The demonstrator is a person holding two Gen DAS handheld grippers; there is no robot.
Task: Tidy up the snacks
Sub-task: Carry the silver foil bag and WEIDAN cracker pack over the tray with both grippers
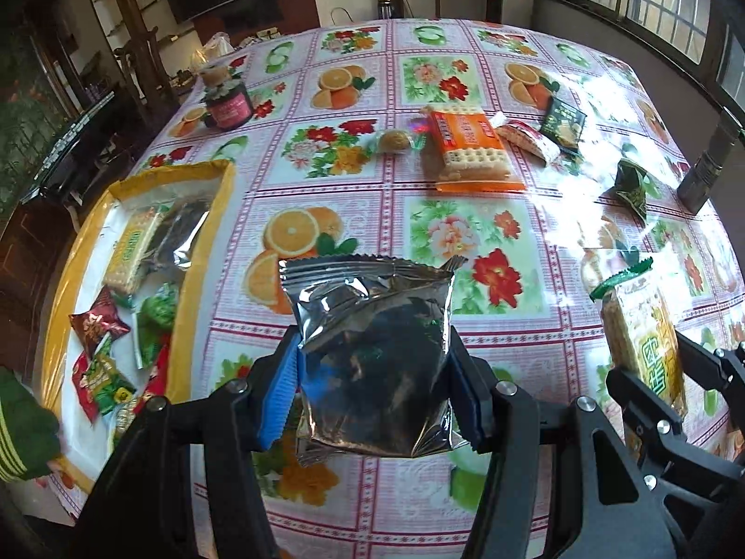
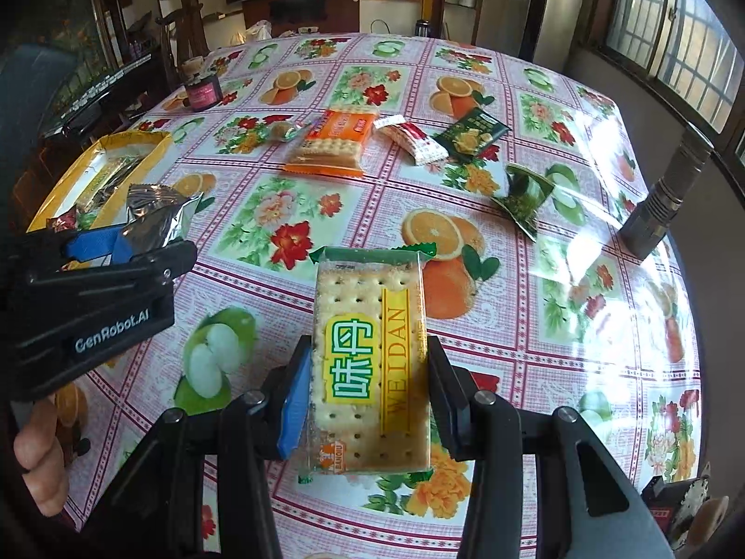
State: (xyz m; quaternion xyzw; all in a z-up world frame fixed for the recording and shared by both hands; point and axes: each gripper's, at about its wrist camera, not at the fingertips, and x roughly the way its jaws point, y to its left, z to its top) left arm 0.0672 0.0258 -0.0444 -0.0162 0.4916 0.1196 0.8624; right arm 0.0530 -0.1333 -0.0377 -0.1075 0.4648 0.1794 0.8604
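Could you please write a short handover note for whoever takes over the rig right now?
Left gripper: shut on silver packet, held above the table.
Right gripper: shut on green cracker pack, also lifted.
Yellow box, at the table's left: already holds several snacks.
Left on the tablecloth: orange cracker pack, round cookie, red-white bar, two dark green packets.
Next, probably: box both held packs.

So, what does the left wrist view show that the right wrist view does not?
Only the left wrist view: the small red and green packets deep in the yellow tray, and a green sleeve. Only the right wrist view: the cracker pack's full printed front, held by the right claw. Both: the left claw holding the silver bag, and the orange cracker pack on the table.
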